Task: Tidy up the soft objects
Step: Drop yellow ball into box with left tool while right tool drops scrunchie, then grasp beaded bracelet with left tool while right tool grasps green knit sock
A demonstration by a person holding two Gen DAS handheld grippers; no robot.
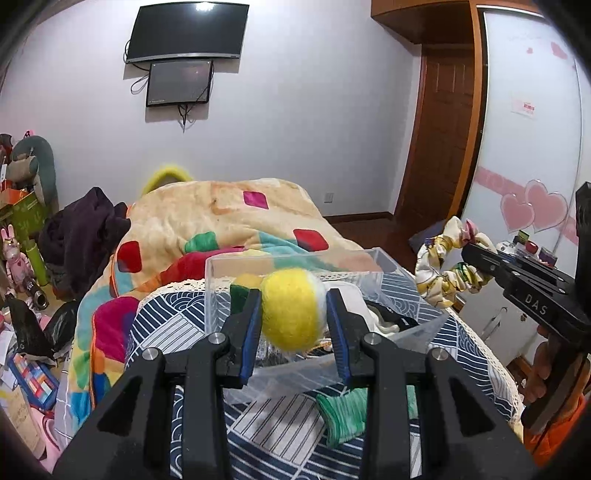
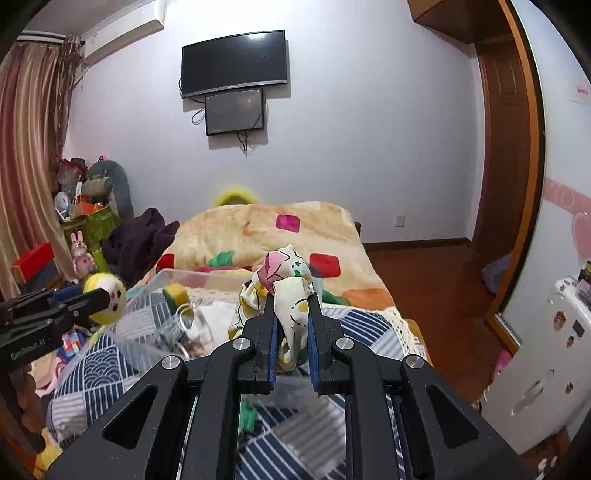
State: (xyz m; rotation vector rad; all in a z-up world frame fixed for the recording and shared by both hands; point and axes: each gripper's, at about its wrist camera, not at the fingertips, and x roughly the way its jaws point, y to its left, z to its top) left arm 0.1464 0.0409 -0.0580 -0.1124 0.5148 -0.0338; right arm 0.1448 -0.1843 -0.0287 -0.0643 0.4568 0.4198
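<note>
Left gripper (image 1: 293,314) was clamped on a yellow-and-white felt ball (image 1: 291,308), blue pads pressing it from both sides, held above the clear plastic bin (image 1: 376,258). In the right wrist view the same ball (image 2: 105,297) showed a small face and hung at the bin's left edge. Right gripper (image 2: 291,325) was closed on a floral scrunchie (image 2: 288,291), fabric bunched up between its jaws; from the left wrist view the scrunchie (image 1: 448,266) hung in the air just right of the bin, apart from it. The bin sat on a bed covered with a navy-and-white patterned cover (image 1: 166,314) and held a yellow-green sponge-like piece (image 1: 243,286) plus some white and black soft items, too cluttered to tell apart. A green striped sock (image 1: 341,413) lay on the cover just in front of the bin, partly hidden by the left gripper. Beyond the bin a colourful blanket (image 1: 229,218) was heaped on the bed. A TV (image 1: 188,31) and a smaller screen (image 1: 180,83) were mounted on the far wall.
</note>
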